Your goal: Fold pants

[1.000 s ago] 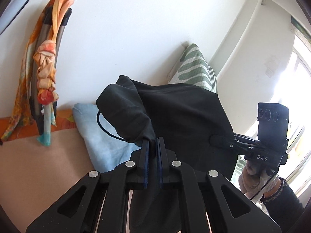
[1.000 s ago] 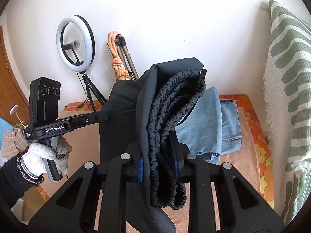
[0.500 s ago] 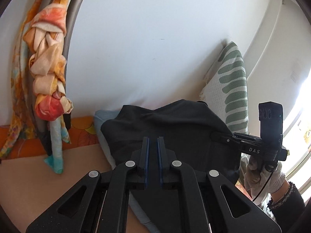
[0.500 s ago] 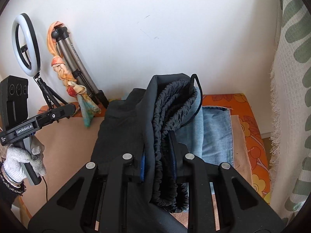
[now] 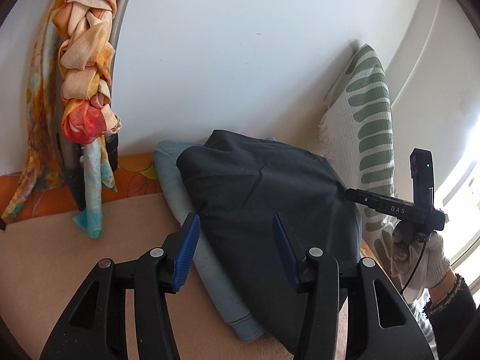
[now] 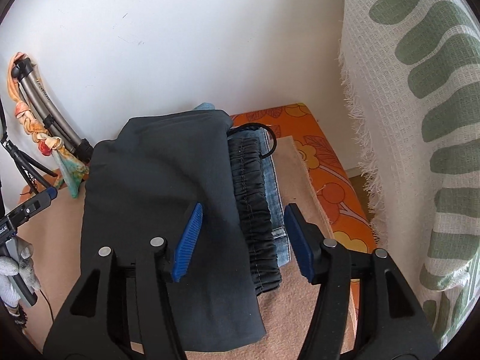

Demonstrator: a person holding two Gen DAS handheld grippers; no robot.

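The black pants [image 6: 168,186], carried clamped a second ago, have been set down folded on the jeans [image 6: 274,198]. Both the left tool [image 5: 237,249] and right tool [image 6: 243,240] are opening, nothing gripped; the fold looks finished.

Pants [image 6: 156,180] were plain black, jeans [image 6: 274,198] underneath faded blue, blanket [image 6: 426,126] white with green blobs, scarf [image 5: 84,69] orange-peach tie-dye.

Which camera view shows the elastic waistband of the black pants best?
The right wrist view. There the gathered elastic waistband of the black pants lies in plain sight, running along their right edge beside the blue jeans. The left wrist view shows only smooth black cloth; no waistband is visible.
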